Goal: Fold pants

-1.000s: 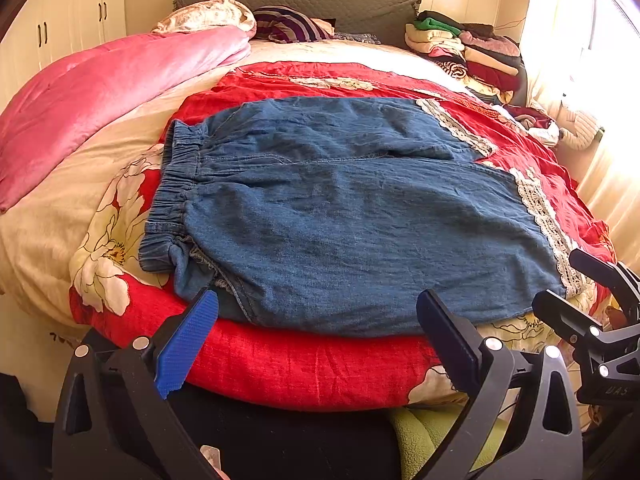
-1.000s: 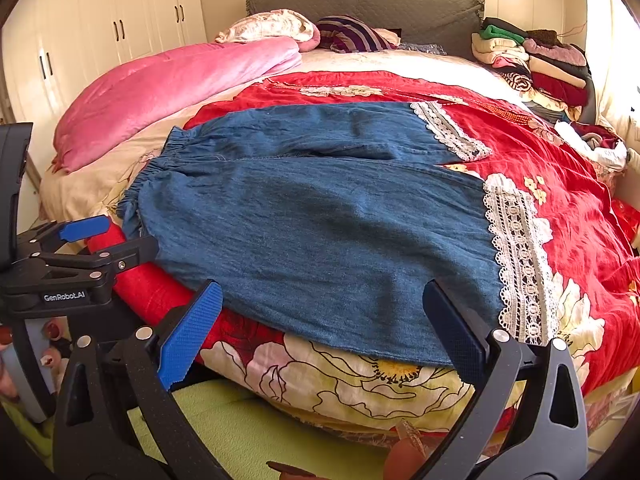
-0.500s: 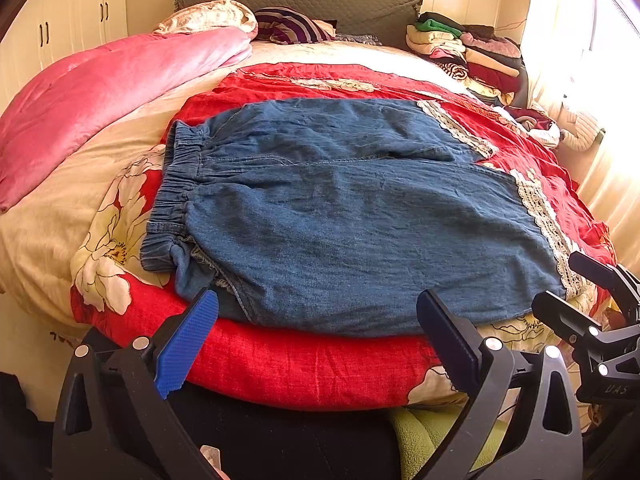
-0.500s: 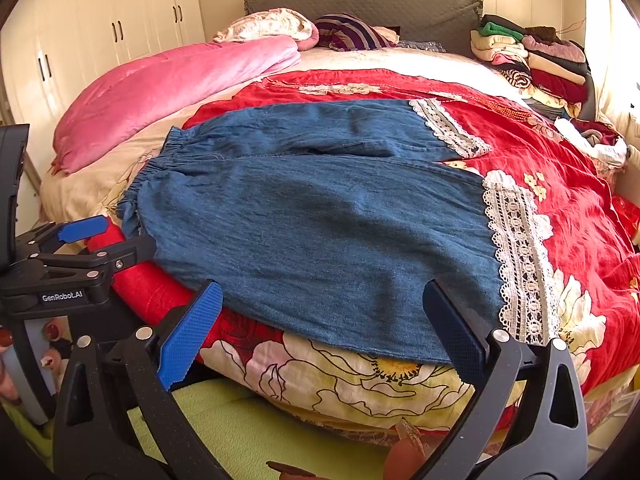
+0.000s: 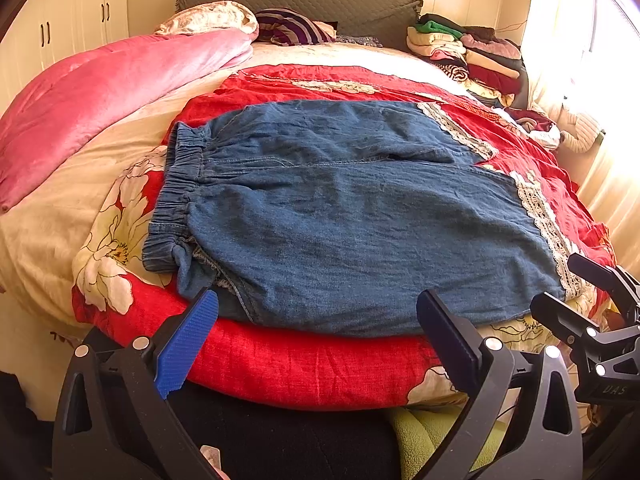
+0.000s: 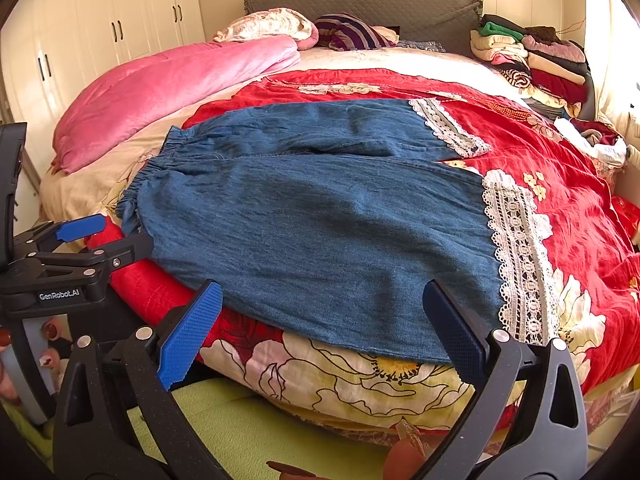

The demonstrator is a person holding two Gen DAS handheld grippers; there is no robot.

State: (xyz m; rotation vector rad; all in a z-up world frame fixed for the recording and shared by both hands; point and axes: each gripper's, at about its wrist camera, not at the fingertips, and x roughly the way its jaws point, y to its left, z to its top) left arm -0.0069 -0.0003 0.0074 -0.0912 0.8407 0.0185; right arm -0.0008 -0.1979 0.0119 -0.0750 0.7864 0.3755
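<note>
left gripper (image 5: 316, 336) spread wide, empty, hovering off the bed (image 5: 312, 368) edge by the waistband (image 5: 176, 200) corner. denim pants (image 6: 320, 216) lie flat across the red quilt, waistband left, lace hems (image 6: 516, 256) right, legs side by side, so probably laid out for a first fold. right gripper (image 6: 320, 328) also wide, empty, near the hem end

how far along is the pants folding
Done: the pants lie spread flat on the bed, waistband to the left, lace hems to the right, legs side by side. In hand: nothing; the left gripper and right gripper are open, short of the near edge. Left: every fold.
</note>
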